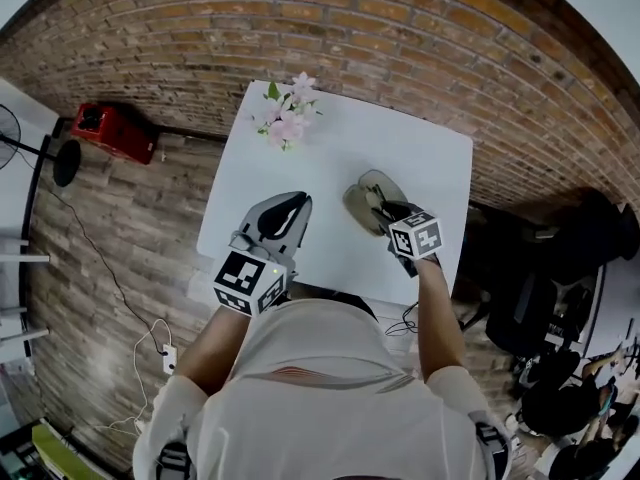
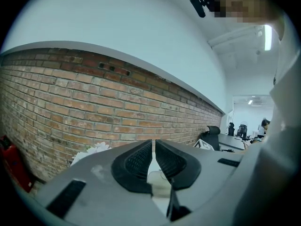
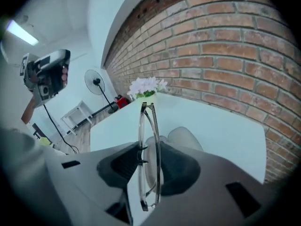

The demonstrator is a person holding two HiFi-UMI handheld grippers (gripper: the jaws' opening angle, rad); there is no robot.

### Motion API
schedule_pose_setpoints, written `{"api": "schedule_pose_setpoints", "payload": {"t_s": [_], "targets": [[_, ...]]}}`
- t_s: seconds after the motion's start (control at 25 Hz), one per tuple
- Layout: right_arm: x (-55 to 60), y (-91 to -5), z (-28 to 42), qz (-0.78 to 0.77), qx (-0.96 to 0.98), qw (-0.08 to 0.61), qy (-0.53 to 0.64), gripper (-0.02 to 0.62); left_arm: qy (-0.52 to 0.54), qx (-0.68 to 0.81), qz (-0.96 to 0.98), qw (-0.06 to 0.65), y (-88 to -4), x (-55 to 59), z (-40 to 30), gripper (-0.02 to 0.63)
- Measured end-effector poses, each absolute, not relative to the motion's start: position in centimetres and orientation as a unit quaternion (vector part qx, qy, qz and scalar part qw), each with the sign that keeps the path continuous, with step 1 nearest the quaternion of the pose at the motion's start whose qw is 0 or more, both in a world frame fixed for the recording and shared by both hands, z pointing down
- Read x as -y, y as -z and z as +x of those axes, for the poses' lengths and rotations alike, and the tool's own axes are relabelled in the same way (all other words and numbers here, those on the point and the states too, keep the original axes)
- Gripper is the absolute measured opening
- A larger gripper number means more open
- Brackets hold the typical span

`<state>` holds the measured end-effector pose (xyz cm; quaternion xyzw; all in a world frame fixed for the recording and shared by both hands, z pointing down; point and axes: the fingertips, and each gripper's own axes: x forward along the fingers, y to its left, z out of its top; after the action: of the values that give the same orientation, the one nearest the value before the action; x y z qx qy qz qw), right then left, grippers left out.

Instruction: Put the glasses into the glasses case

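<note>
My right gripper [image 3: 149,158] is shut on a pair of folded clear-framed glasses [image 3: 150,126], which stand on edge between its pads. Just beyond the jaws lies the open beige glasses case [image 3: 186,135] on the white table. In the head view, the right gripper [image 1: 388,214] is tilted down over the case [image 1: 360,200]. My left gripper [image 1: 290,206] hangs over the table's near left part, jaws together with nothing between them. In the left gripper view, the left gripper [image 2: 153,147] points almost level at the brick wall.
A small bunch of pink and white flowers [image 1: 287,113] sits at the far left corner of the white table [image 1: 340,158]. A brick wall stands behind the table. A red box [image 1: 115,131] and a fan [image 1: 60,158] stand on the floor at the left, and chairs at the right.
</note>
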<state>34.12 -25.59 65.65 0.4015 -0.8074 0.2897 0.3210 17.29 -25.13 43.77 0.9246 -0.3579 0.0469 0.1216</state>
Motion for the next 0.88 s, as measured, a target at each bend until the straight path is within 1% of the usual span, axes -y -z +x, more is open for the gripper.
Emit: {"api": "schedule_pose_setpoints", "payload": {"t_s": [0.16, 0.44, 0.6, 0.88], "targets": [[25.9, -70.0, 33.8, 0.368, 0.79, 0.376, -0.315, 0.173, -0.053, 0.366, 0.92, 0.128, -44.7, 24.3, 16.8, 0.032], [25.7, -74.2, 33.2, 0.331, 0.766, 0.424, -0.353, 0.173, -0.06, 0.394, 0.905, 0.148, -46.4, 23.4, 15.0, 0.032], [25.8, -75.4, 32.6, 0.314, 0.762, 0.44, -0.355, 0.173, -0.058, 0.41, 0.897, 0.152, -46.7, 23.6, 13.9, 0.032], [25.7, -76.4, 32.4, 0.319, 0.758, 0.445, -0.354, 0.175, -0.063, 0.401, 0.901, 0.153, -46.9, 23.6, 14.3, 0.032]]}}
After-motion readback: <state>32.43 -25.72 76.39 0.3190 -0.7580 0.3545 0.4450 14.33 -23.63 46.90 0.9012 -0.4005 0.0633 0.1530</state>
